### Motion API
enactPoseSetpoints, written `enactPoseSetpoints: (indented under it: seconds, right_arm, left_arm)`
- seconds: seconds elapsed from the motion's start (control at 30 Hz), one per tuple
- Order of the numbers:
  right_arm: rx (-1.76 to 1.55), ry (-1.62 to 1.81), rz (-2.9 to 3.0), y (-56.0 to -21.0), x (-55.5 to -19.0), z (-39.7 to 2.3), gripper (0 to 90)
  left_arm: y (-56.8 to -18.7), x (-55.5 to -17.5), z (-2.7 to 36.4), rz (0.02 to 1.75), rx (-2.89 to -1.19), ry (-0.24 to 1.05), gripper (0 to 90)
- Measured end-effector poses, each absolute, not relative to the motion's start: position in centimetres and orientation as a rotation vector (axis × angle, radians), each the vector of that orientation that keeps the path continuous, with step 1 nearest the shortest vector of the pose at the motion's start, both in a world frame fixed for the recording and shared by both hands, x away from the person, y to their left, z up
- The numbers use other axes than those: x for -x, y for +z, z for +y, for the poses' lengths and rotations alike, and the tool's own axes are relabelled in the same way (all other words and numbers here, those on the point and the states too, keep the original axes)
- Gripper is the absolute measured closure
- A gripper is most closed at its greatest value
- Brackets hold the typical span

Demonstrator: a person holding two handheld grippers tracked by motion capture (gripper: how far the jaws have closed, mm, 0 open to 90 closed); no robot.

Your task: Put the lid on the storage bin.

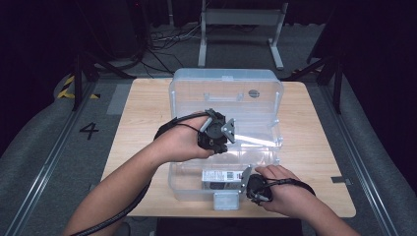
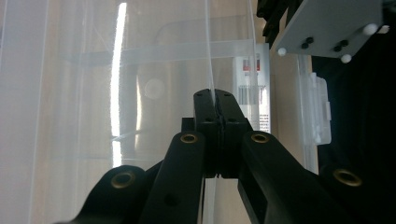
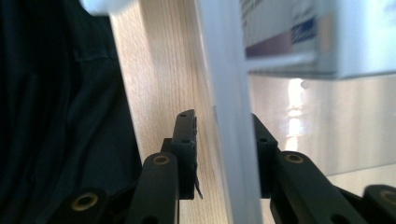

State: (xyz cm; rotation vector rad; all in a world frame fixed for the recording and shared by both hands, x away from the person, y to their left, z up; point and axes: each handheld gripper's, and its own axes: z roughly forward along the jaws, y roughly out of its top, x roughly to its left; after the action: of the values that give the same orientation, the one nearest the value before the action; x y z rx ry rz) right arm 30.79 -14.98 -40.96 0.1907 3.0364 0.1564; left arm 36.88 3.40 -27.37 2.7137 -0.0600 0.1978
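Wooden table (image 1: 142,105): left tongs (image 2: 215,100) clenched on clear lid edge (image 2: 208,56); right tongs (image 3: 224,140) released, straddling box rim (image 3: 229,93).

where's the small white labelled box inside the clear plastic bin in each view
high view: the small white labelled box lies low at centre, inside the near end of the clear plastic bin.
left gripper view: right of centre, a pale upright strip behind the bin's thin wall, above the shut jaws.
right gripper view: top right corner, blurred.
shared landmark: the light wooden table.
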Motion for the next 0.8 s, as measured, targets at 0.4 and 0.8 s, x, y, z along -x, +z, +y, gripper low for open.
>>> enactPoseSetpoints:
  seconds: [0.4,0.8]
  right_arm:
    - [-0.207,0.238,3.021,-38.6,-30.0,-15.3,70.4]
    - [-0.291,0.429,3.002,-36.3,-29.5,-16.1,71.4]
  left_arm:
    - [-27.7,-36.3,3.4,-0.059,-2.715,0.166,89.2]
    - [-28.1,-36.0,3.3,-0.067,-2.726,0.109,89.2]
